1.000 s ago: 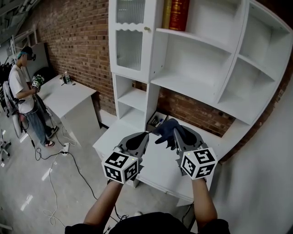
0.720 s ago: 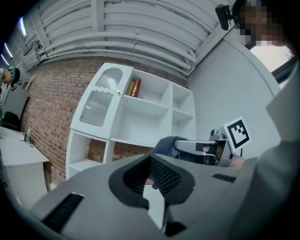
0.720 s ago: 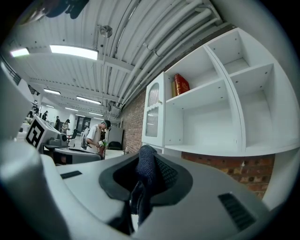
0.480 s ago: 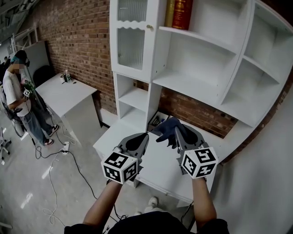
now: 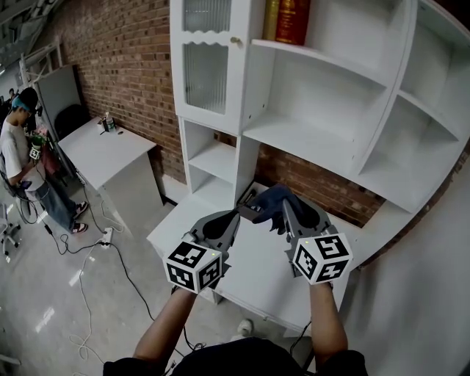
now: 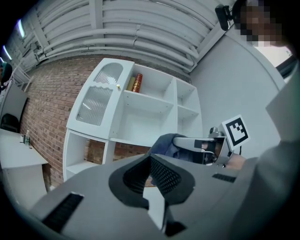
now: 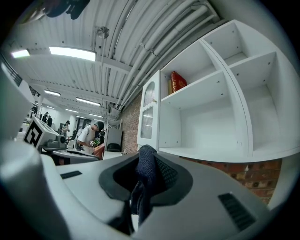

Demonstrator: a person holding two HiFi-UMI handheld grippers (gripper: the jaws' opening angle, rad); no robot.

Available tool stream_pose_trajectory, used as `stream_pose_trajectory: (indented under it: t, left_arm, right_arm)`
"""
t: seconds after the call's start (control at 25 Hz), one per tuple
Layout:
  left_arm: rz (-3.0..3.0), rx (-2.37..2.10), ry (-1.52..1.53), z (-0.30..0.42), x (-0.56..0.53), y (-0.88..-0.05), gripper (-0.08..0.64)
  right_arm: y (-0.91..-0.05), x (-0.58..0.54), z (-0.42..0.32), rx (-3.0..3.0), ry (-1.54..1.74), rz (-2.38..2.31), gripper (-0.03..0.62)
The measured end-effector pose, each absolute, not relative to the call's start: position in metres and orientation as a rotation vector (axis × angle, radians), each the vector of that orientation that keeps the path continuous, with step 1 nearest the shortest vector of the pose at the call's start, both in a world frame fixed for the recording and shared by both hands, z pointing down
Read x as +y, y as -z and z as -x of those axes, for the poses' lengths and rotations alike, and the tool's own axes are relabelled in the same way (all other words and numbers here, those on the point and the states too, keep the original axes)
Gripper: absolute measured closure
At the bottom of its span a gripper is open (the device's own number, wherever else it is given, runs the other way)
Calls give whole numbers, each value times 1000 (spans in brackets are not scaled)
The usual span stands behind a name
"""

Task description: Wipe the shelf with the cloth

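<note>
The cloth (image 5: pixel 268 203) looks like soft, matt dark-blue fabric. The shelf (image 5: pixel 297 139) is smooth white with a slight sheen. The brick wall (image 5: pixel 125 66) is rough. The left gripper (image 5: pixel 235 215) and right gripper (image 5: pixel 285 207) are matt grey plastic.

We counted two grippers low in the frame, the left gripper (image 5: pixel 233 215) and the right gripper (image 5: pixel 286 208), each carrying one marker cube, the left cube (image 5: pixel 193 266) and the right cube (image 5: pixel 322 257). One dark blue cloth (image 5: pixel 266 204) sat at the centre. One white shelf unit (image 5: pixel 316 139) filled the upper right, with one glass-fronted door (image 5: pixel 202 55) and two books at the top edge, a gold book (image 5: pixel 269 20) and a red book (image 5: pixel 292 22). We saw two white tables, a left table (image 5: pixel 103 150) and a lower table (image 5: pixel 257 272), and one person (image 5: pixel 22 158) at the far left
</note>
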State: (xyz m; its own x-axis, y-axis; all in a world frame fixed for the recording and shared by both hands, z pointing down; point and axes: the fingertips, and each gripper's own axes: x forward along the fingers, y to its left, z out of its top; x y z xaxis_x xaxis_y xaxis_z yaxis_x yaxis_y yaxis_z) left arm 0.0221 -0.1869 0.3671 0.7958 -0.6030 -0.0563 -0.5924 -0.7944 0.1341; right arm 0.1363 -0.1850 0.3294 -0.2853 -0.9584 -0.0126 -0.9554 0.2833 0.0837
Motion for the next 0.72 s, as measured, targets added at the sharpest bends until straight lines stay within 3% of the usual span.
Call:
stream_pose_trajectory:
  t: [0.72]
  left_arm:
    - [-2879,-995,146,-79,-253,-363,543]
  right_arm:
    - [-283,-281,-204,-2351,345,-1817,522]
